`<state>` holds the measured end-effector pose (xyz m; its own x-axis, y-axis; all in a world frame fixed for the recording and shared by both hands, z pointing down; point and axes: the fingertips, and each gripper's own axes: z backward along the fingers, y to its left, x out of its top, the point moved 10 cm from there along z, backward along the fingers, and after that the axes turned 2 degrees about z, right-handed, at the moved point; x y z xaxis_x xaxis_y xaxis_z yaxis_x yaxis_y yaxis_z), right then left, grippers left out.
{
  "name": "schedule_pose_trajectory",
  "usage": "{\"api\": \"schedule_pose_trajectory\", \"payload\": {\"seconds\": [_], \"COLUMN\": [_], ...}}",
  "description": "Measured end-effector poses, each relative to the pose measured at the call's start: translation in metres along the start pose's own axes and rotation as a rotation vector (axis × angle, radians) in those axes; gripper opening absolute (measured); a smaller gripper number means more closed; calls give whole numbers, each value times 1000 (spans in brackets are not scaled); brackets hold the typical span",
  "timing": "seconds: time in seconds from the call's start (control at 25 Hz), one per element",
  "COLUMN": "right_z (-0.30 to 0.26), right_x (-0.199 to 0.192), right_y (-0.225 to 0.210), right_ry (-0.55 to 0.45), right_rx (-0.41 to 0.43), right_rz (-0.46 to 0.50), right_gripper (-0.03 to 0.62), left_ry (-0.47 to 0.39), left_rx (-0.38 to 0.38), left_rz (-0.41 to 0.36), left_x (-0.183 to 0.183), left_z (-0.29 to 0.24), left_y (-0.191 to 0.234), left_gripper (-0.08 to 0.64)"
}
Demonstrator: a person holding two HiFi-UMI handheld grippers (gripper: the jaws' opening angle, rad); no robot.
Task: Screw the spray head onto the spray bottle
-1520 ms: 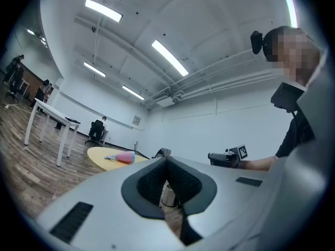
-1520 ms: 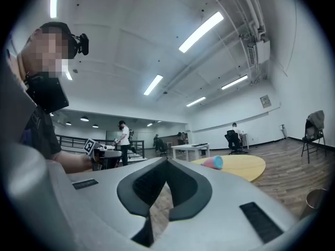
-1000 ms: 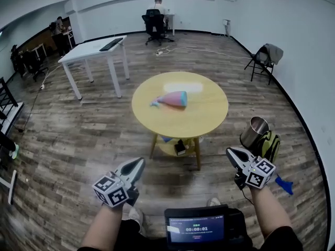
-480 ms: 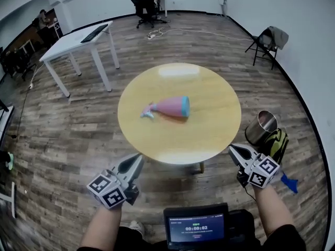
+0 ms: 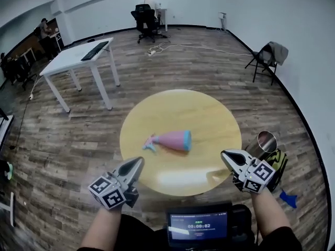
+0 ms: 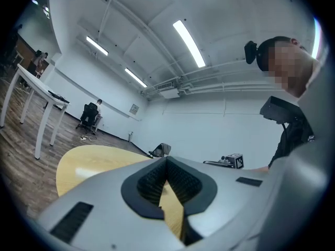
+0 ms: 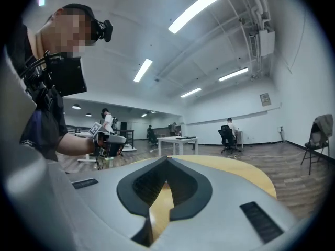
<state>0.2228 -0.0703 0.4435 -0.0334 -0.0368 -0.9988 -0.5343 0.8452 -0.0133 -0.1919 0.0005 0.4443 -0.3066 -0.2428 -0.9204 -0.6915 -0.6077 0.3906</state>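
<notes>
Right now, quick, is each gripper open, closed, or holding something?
Left gripper: jaws closed, holding nothing.
Right gripper: jaws closed, holding nothing.

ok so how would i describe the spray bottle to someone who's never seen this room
Find the round yellow table in the middle of the room. The bottle is the only thing on it, lying on its side near the middle. It is pink with a blue base, unlike the shiny metal can standing just off the table's right edge.
</notes>
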Motion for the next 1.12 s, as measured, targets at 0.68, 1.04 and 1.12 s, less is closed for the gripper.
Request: {"api": "schedule_pose_trajectory", "payload": {"seconds": [0.68, 1.04, 1.12], "right_z": [-160, -238, -248], "right_x": [5, -43, -48], "right_y": [-31, -38, -41], "right_ry": [246, 414, 448], "right_rx": [338, 300, 285], "right_rz": [239, 314, 331], "right_gripper": [487, 576, 504], "left_ry": [5, 27, 27], "left_rx": [-54, -55, -46], "left_rz": [-3, 19, 23], "left_x": [49, 40, 38], "left_z": [-79, -95, -93], "left_y": [82, 118, 125], "left_gripper": [6, 6, 6]}}
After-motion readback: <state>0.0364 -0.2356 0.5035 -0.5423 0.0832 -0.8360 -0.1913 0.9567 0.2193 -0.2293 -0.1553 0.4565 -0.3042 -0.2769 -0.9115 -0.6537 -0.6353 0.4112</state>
